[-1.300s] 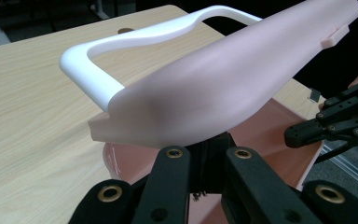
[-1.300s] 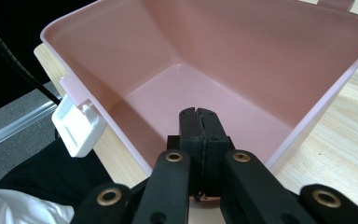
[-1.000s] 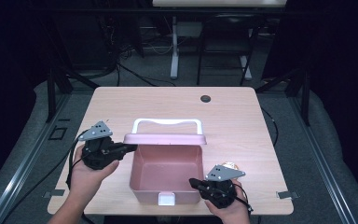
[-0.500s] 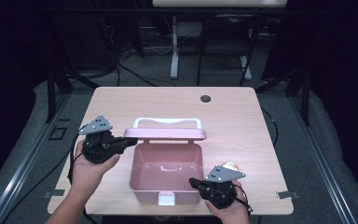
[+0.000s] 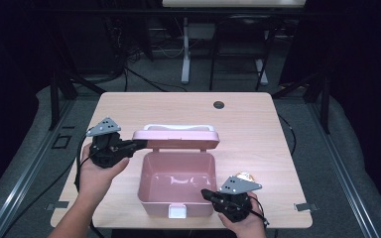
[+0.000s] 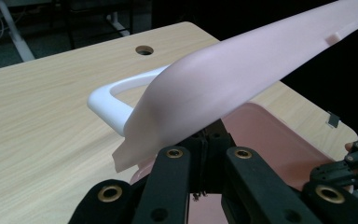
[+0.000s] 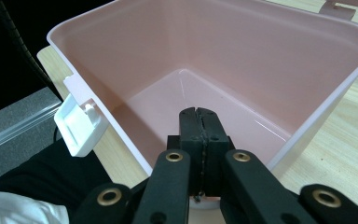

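A pink box (image 5: 176,183) stands open and empty in the middle of the table (image 5: 258,129), its white latch (image 5: 177,212) at the front. Its lid (image 5: 175,136) is raised on the far hinge, with the white handle (image 5: 178,128) behind it. My left gripper (image 5: 136,145) is shut, its tips under the lid's left end; in the left gripper view the lid (image 6: 242,70) lies across my shut left gripper (image 6: 213,135). My right gripper (image 5: 208,194) is shut at the box's front right corner. In the right gripper view my right gripper (image 7: 199,114) reaches over the rim into the box (image 7: 261,56), beside the latch (image 7: 79,126).
A dark cable hole (image 5: 219,104) sits at the table's far edge. A small round orange and white object (image 5: 243,176) lies by the right hand. Grey tape marks (image 5: 301,207) show near the front corners. Cables and desk legs stand on the dark floor beyond.
The lid has swung up from lying back and now tilts over the box. My left gripper rose and moved inward beneath it. The right gripper stayed put.
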Action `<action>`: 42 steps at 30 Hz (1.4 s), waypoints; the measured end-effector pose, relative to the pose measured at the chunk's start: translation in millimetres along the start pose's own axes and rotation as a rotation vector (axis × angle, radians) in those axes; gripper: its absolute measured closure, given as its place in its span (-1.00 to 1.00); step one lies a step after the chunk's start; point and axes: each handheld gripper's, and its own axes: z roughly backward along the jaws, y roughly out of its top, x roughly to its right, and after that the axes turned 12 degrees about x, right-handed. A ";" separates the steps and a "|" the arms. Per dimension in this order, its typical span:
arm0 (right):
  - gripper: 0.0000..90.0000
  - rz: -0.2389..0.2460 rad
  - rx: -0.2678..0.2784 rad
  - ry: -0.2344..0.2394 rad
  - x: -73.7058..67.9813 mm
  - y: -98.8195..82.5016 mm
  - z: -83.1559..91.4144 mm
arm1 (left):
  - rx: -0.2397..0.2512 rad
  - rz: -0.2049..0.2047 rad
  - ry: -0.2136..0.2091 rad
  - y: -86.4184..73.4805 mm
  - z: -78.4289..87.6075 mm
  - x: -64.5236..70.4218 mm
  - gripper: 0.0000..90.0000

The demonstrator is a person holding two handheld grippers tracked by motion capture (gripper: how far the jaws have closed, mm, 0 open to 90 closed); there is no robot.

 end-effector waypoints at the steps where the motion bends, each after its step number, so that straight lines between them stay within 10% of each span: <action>1: 1.00 0.001 0.000 0.000 0.0 -0.1 0.0 | 0.003 0.004 0.006 0.4 -0.5 -0.7 1.00; 42: 1.00 -0.005 0.025 -0.010 -0.7 -2.4 0.7 | -0.002 0.009 0.068 13.5 -19.9 -15.5 1.00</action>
